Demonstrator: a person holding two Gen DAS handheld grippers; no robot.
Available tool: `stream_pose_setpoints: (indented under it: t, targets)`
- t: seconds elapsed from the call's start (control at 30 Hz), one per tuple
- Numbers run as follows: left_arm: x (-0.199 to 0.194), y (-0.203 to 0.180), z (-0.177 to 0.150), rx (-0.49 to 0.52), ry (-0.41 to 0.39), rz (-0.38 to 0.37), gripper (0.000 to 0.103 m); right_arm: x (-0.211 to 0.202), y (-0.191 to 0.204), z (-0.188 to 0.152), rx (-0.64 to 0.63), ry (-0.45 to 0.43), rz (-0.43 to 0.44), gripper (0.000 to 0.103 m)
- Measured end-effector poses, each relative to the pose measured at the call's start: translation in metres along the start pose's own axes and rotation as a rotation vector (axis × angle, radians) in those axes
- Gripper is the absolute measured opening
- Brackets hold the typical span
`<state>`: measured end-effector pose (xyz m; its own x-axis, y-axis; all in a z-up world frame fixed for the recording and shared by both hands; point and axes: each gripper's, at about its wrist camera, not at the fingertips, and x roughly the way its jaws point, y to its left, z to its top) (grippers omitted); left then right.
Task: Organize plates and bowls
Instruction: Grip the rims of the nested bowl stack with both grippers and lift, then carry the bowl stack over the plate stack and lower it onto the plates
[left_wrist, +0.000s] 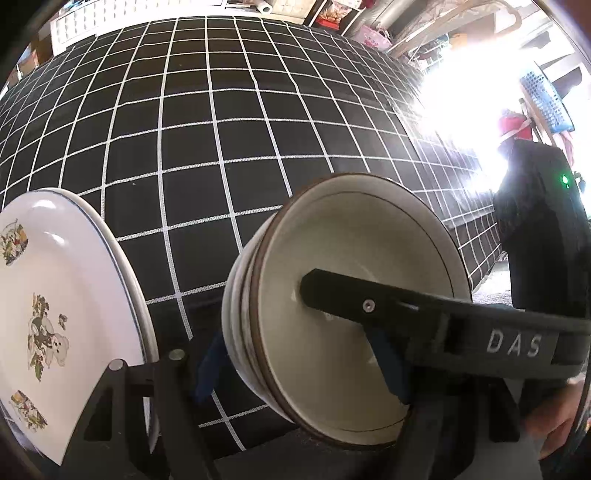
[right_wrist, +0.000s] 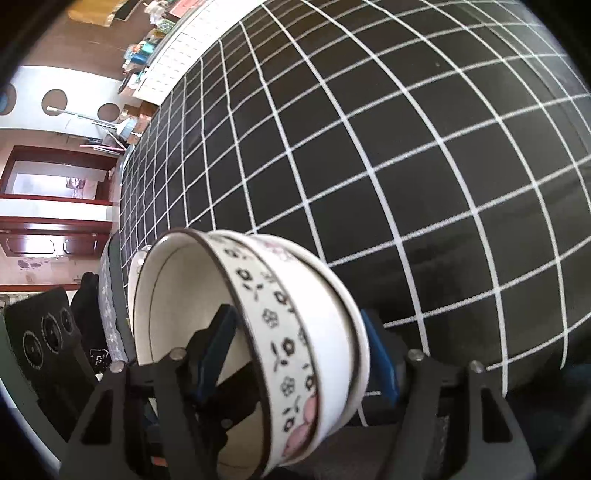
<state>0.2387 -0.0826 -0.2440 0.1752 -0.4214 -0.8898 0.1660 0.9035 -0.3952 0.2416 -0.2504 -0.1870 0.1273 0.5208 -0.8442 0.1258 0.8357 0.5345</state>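
A black cloth with a white grid (left_wrist: 229, 122) covered the tabletop, with cluttered shelves and a glaring window beyond its far edge. The stack of bowls (left_wrist: 354, 236), cream inside with brown rims, sat near the front edge. A stack of printed plates (left_wrist: 55, 288) stood just beside it, apart from it.

The left tool (left_wrist: 295, 365) straddled the stack's near wall at a middling width, one blue pad outside and one inside. The pictures did not show whether the pads pressed. The right tool (right_wrist: 301, 347) straddled the flower-banded wall (right_wrist: 284, 332) the same way, one finger inside the top bowl and the other by the wider bowl beneath. Blur hid any contact there too. A black finger lettered DAS (left_wrist: 373, 306) reached into the bowl's mouth in the left view, and it was probably the right tool's. Whether the stack rested on the cloth or was already lifted could not be told.

The step in hand looked like a two-tool hold on the nested bowls in order to shift them.

- Both tools should have closed together and evenly, with the pads well below the rims.
- The inner pads bore on the top bowl and the outer pads on a lower one. A light, square squeeze would have suited this better than a hard one, which could wedge or tilt the bowls.
- The lift should have stayed level, with both hands moving as one.
- The path should have kept clear of the plates, since glazed ware could slip or chip.
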Motion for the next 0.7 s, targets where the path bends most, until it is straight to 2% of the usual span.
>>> stream_pose_setpoints:
  t: [0.2, 0.47, 0.7]
  targets:
    - [-0.01, -0.001, 0.002, 0.002, -0.015, 0.005, 0.07, -0.002, 0.012, -0.002, -0.011, -0.011, 0.006, 0.071]
    - [-0.049, 0.002, 0.015, -0.033, -0.052, 0.009, 0.07, -0.006, 0.063, 0.01, -0.057, 0.007, 0.005, 0.07]
    - [-0.089, 0.023, 0.03, -0.088, -0.114, 0.037, 0.07, 0.004, 0.113, 0.021, -0.144, 0.031, 0.021, 0.07]
